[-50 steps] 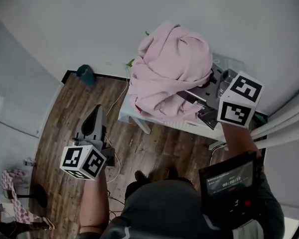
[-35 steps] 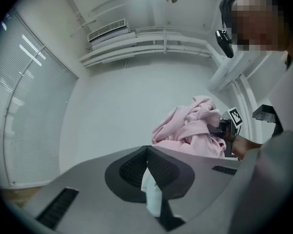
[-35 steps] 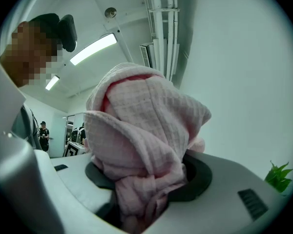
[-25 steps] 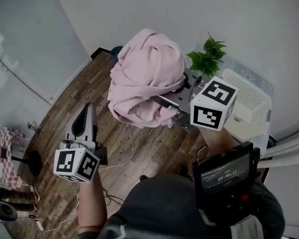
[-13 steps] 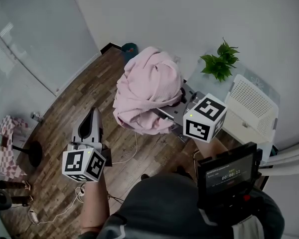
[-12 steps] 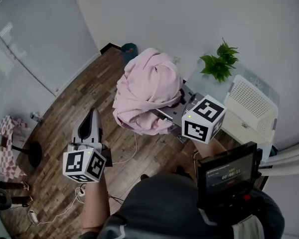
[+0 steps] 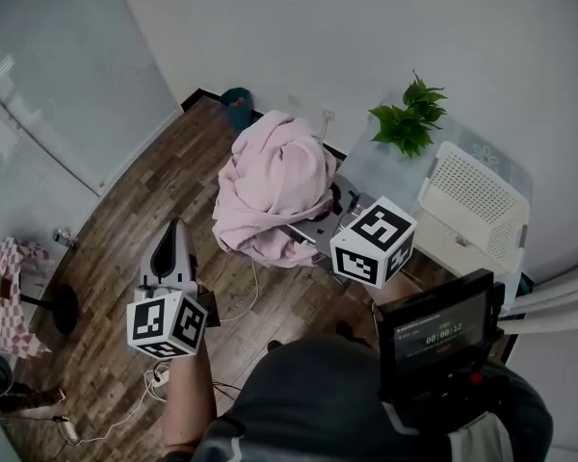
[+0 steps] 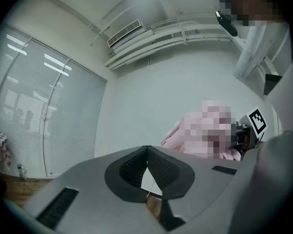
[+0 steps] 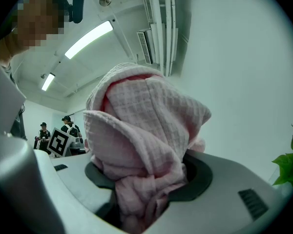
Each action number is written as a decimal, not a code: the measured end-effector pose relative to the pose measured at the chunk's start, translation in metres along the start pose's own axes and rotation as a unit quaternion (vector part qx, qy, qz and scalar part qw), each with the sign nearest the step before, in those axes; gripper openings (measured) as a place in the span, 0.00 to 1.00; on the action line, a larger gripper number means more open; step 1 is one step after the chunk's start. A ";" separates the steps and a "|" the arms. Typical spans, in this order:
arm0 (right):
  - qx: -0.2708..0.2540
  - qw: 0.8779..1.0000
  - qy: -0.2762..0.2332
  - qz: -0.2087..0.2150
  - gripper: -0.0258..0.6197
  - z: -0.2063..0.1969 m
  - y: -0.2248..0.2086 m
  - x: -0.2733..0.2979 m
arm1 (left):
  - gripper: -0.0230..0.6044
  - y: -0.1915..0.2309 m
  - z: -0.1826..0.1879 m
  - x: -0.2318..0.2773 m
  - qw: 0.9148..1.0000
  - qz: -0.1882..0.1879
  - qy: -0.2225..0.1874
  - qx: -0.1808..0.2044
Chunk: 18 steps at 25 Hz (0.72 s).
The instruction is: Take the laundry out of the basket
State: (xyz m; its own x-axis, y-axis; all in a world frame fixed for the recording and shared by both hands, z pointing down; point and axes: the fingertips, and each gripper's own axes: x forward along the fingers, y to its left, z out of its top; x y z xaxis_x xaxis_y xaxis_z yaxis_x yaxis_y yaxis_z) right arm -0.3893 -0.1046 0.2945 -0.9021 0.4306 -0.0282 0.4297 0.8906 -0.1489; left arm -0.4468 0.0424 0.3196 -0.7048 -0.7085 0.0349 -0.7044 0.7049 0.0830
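A bundle of pink waffle-weave laundry (image 7: 273, 195) hangs in the air over the wood floor, left of the white perforated basket (image 7: 474, 203). My right gripper (image 7: 311, 229) is shut on the bundle's lower folds. In the right gripper view the pink cloth (image 9: 146, 145) fills the space between the jaws and hides the right gripper (image 9: 144, 189) tips. My left gripper (image 7: 173, 237) is held lower left, apart from the cloth, over the floor. Seen from its own camera, the left gripper (image 8: 147, 151) has its tips touching and nothing between them.
The basket stands on a small glass-topped table (image 7: 371, 166) beside a green plant (image 7: 409, 121). A cable (image 7: 246, 301) runs across the floor and a teal object (image 7: 235, 97) sits by the wall. A screen (image 7: 436, 338) hangs at the person's chest. People (image 9: 43, 130) stand far behind.
The right gripper has carried the pink bundle off the table area, left and lower, out over the floor. The left gripper has stayed low at the left, still shut.
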 end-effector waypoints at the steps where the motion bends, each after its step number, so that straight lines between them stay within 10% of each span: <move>1: -0.001 1.000 0.000 0.000 0.46 0.001 0.000 0.000 | 0.05 -0.001 -0.001 0.001 1.000 -0.003 0.001 -0.003; 18: -0.017 1.000 0.012 -0.014 0.46 -0.004 -0.001 -0.009 | 0.05 -0.018 -0.005 0.010 1.000 -0.026 0.006 -0.010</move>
State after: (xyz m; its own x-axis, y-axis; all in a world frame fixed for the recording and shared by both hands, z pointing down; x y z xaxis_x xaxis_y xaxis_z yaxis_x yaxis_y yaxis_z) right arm -0.3815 -0.1093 0.2985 -0.9124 0.4094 -0.0002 0.4066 0.9062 -0.1163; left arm -0.4411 0.0224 0.3233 -0.6662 -0.7446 0.0421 -0.7382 0.6663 0.1052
